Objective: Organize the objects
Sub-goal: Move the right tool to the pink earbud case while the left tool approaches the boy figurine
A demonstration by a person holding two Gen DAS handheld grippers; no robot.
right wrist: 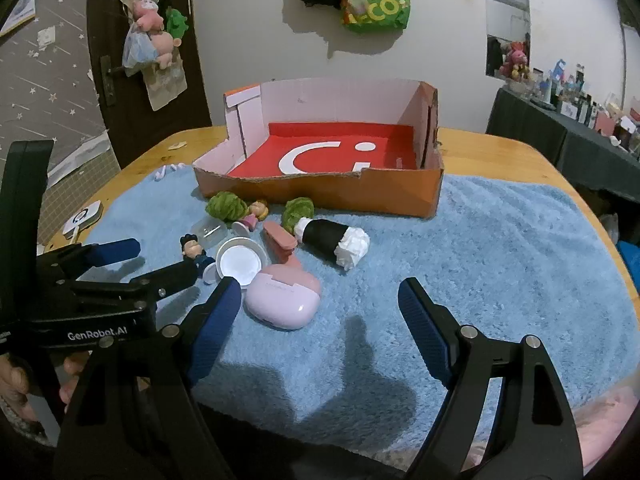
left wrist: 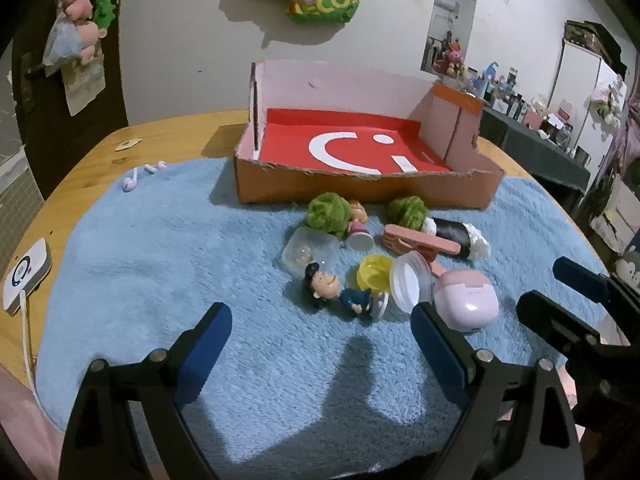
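An open cardboard box (left wrist: 360, 190) (right wrist: 320, 192) with a red floor stands at the back of the blue mat (left wrist: 160, 260). In front of it lies a heap: two green fluffy balls (left wrist: 328, 212), a clear tub (left wrist: 308, 250), a boy figurine (left wrist: 332, 288) (right wrist: 192, 248), a yellow cup (left wrist: 374, 274), a white lid (left wrist: 408, 280), a pink clip (right wrist: 280, 240), a black-and-white roll (right wrist: 332, 240) and a pink earbud case (left wrist: 466, 300) (right wrist: 284, 304). My left gripper (left wrist: 320, 316) hovers open just short of the boy figurine. My right gripper (right wrist: 320, 286) is open beside the case, holding nothing.
Lilac earbuds (left wrist: 132, 182) lie at the mat's far left corner. A small white device (left wrist: 24, 276) with a cord sits on the wooden table's left edge. A person's fingers show under the left gripper's handle. Bare mat (right wrist: 500, 240) stretches to the right of the heap.
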